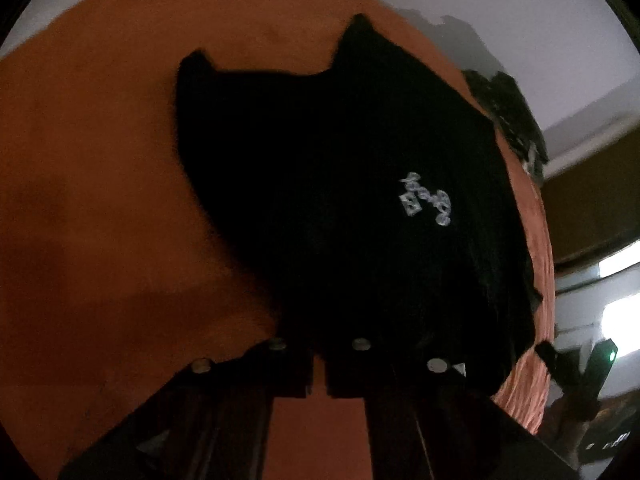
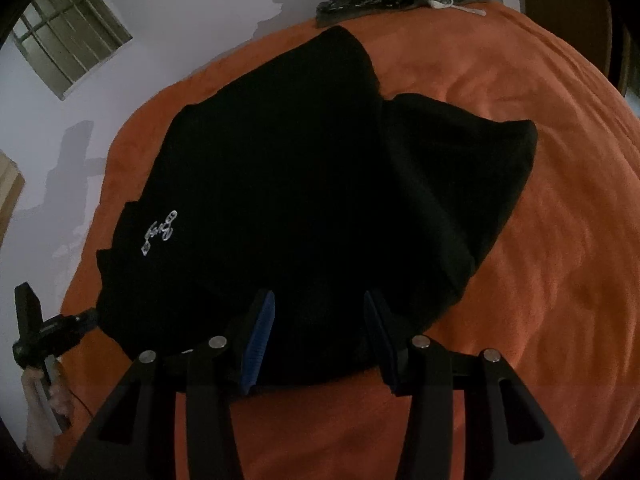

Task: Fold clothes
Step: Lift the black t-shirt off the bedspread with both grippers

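L claw [image 1: 318, 376] is closed at the shorts [image 1: 340, 200] hem; R claw [image 2: 320, 344] gapes over it. Pinch R w/ both layers before you lift.

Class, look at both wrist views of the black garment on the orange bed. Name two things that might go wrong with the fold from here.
1. The right gripper stands open over the black garment's near edge; closing there might catch only the top layer.
2. The left gripper is shut at the hem, but whether it holds cloth is hard to tell; a lift could come up lopsided.
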